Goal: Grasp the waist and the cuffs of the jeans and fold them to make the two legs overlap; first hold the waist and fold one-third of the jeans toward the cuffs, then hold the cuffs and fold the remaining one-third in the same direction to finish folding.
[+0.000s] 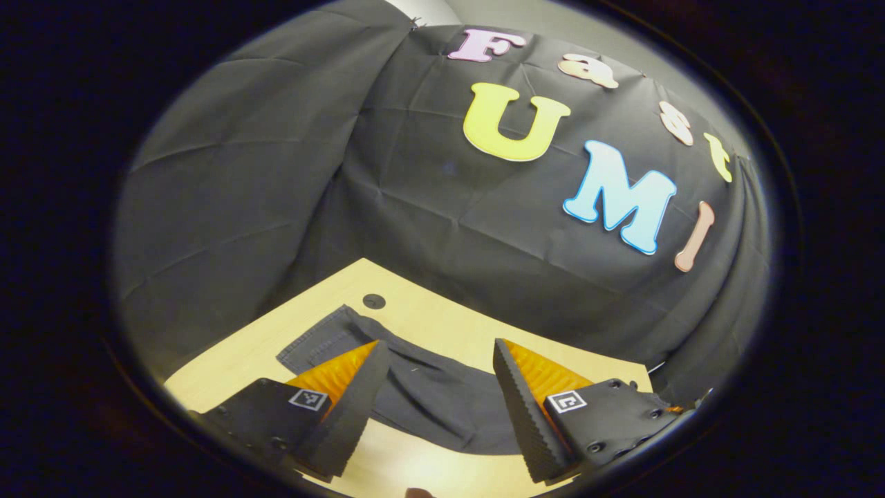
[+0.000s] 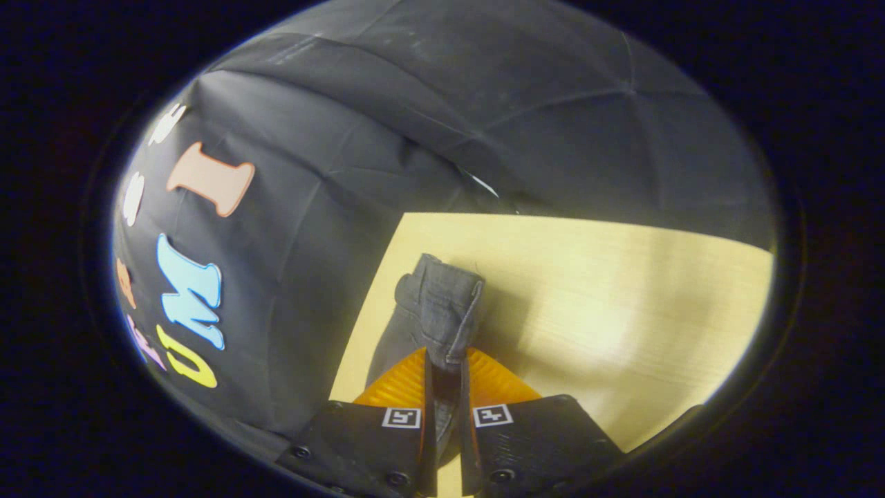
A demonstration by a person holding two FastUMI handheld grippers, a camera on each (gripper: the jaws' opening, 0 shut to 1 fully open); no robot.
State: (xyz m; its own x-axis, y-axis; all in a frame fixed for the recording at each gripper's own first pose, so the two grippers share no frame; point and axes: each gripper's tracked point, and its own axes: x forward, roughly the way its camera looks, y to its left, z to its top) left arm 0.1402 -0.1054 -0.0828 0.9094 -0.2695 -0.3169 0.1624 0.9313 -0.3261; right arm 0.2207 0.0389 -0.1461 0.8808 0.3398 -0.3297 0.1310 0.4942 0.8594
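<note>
Dark grey jeans [image 1: 429,401] lie flat on the pale wooden table [image 1: 442,325] in the left gripper view. My left gripper [image 1: 439,346] hovers over them, open, with the cloth seen between its fingers and nothing pinched. In the right gripper view, my right gripper [image 2: 444,363] is shut on a bunched, hemmed end of the jeans [image 2: 442,304], which sticks up past the fingertips above the table [image 2: 608,290]. I cannot tell whether that end is a cuff or the waist.
A round dark hole [image 1: 374,301] sits in the tabletop just beyond the jeans' far corner. The black cloth wall [image 1: 442,207] rises close behind the table's far edge. Bare wood [image 2: 622,325] spreads to the right of the held cloth.
</note>
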